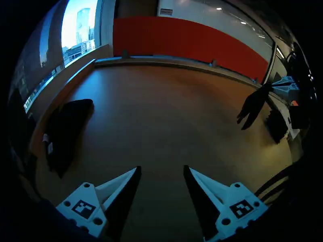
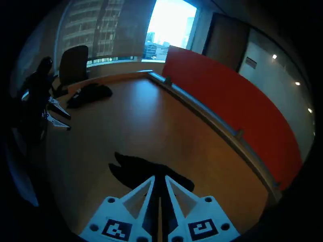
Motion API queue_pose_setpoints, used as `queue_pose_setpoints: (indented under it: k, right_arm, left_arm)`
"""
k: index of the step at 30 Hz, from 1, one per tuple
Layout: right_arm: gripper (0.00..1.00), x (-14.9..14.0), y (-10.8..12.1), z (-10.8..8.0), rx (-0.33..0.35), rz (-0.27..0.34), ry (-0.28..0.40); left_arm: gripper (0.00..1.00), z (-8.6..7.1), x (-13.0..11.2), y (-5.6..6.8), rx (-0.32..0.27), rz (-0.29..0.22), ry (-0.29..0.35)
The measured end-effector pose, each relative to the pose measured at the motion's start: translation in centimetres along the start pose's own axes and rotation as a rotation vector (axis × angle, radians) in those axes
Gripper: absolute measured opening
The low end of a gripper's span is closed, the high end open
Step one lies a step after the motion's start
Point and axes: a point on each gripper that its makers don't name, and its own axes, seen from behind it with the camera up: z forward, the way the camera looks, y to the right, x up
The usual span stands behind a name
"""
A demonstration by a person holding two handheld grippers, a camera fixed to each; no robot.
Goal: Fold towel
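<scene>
A dark towel (image 2: 139,169) hangs bunched from my right gripper (image 2: 160,178), whose fingers are shut on it above the wooden table (image 2: 161,121). In the left gripper view the same towel (image 1: 252,109) dangles as a dark shape off the right gripper (image 1: 278,86) at the far right, lifted off the table (image 1: 161,113). My left gripper (image 1: 161,167) stands open low over the table with nothing between its fingers. It also appears far off at the left edge of the right gripper view as the left gripper (image 2: 68,123), apart from the towel.
A black heap (image 1: 66,129), cloth or bag, lies on the table near the window side; it is the black heap (image 2: 89,93) in the right gripper view. A chair (image 2: 74,60) stands behind it. A red partition (image 2: 226,101) runs along the table's far edge.
</scene>
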Motion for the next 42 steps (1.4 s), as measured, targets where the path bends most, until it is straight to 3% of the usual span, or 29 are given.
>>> queue_pose_setpoints:
  k: [24,42]
  right_arm:
    - [0.06,-6.7,12.4,-6.0,-0.139,0.067,-0.079]
    - [0.06,-10.3,19.6,-8.7,-0.21,0.096,-0.125]
  left_arm:
    - [0.77,1.1,1.1,1.3,0.007,0.026,-0.009]
    - [0.77,1.5,1.5,1.8,0.029,0.035,-0.019]
